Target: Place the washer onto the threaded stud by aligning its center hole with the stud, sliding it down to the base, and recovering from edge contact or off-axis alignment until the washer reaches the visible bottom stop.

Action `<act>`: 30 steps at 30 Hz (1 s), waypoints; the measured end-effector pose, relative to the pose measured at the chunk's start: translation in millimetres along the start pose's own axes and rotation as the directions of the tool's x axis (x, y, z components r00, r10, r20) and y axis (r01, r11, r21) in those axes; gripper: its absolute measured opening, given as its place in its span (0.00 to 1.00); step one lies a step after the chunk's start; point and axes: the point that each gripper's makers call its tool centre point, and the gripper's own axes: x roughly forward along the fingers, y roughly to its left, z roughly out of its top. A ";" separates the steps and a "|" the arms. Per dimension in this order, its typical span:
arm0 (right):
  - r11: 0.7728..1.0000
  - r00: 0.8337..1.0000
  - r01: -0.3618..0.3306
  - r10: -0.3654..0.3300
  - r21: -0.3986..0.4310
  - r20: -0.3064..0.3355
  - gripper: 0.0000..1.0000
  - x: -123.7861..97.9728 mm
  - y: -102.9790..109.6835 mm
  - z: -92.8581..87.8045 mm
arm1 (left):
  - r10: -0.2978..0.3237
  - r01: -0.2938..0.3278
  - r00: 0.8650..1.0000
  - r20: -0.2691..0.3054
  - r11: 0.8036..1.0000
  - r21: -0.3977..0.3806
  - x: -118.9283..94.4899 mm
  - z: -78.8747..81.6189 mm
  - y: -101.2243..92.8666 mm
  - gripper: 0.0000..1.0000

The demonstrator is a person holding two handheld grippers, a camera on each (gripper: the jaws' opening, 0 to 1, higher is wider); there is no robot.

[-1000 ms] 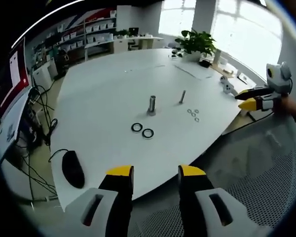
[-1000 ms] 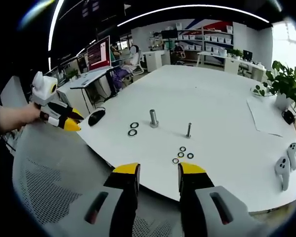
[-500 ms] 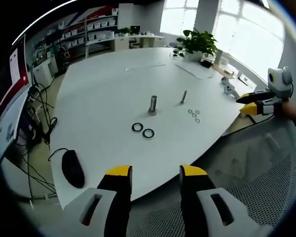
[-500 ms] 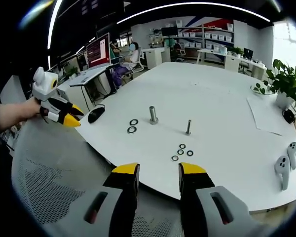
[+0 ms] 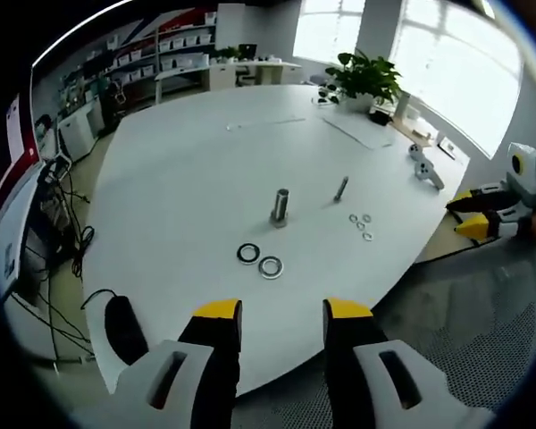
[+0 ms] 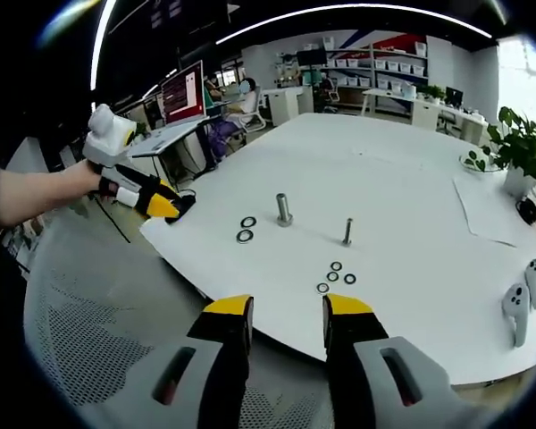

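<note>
both grippers, left (image 5: 273,311) & right (image 6: 274,307), are being held open & empty off the table (image 5: 188,161) edge. two large washers (image 5: 259,260) are lying at 7 o'clock of the thick stud (image 5: 280,206), w/ small washers (image 6: 336,276) at 7 o'clock of the thin stud (image 6: 347,231).

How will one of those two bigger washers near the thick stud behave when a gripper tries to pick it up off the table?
The large washers lie flat on the smooth white table, so one will probably slide rather than lift when nudged. It looks like a thin, rigid metal ring: likely stiff and light, with little edge to grip. Dropped on edge, it may roll.
</note>
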 end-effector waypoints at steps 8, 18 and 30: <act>1.000 1.000 -0.001 0.001 0.005 0.012 0.33 -0.6 -0.1 1.8 | -0.002 0.002 0.998 -0.057 1.000 -0.005 27.6 4.6 9.3 0.34; 1.000 1.000 0.006 -0.006 0.014 0.015 0.32 -1.2 -1.7 1.9 | -0.032 0.043 0.980 -0.199 0.998 0.053 70.0 -6.0 1.6 0.35; 0.999 0.999 0.029 -0.030 0.017 0.025 0.32 -2.7 -6.9 2.8 | -0.025 0.070 0.943 -0.333 0.990 0.125 120.2 -15.7 1.2 0.36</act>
